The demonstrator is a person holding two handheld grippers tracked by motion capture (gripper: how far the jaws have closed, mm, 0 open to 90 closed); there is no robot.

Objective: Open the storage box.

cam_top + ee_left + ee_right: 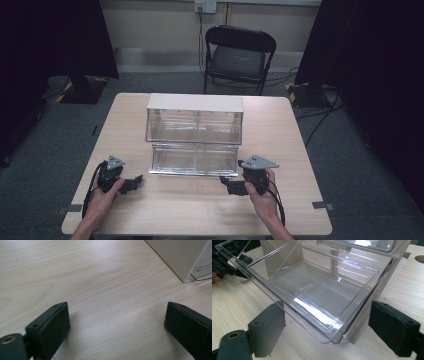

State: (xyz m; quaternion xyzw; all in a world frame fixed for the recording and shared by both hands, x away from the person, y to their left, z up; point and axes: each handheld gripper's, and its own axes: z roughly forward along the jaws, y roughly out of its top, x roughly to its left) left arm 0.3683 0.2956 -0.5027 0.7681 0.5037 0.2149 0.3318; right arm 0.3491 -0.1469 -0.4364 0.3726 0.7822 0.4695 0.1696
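Observation:
A drawer unit (195, 103) with a white top and clear plastic drawers stands mid-table. Its lower drawer (194, 160) is pulled out toward me and looks empty. The left gripper (132, 183) rests on the table by the drawer's front left corner, pointing right. In its own view the left gripper (117, 312) is open over bare wood, and the unit's white side wall (182, 257) is at the upper right. The right gripper (227, 183) lies at the drawer's front right corner, pointing left. Seen along its own jaws, the right gripper (328, 315) is open, with the clear drawer (317, 292) just ahead.
The wooden table (200, 212) has bare room along its front edge and at both sides of the unit. A black folding chair (239, 55) stands behind the table. Black curtains hang at left and right. The left gripper (222, 262) appears far off in the right gripper view.

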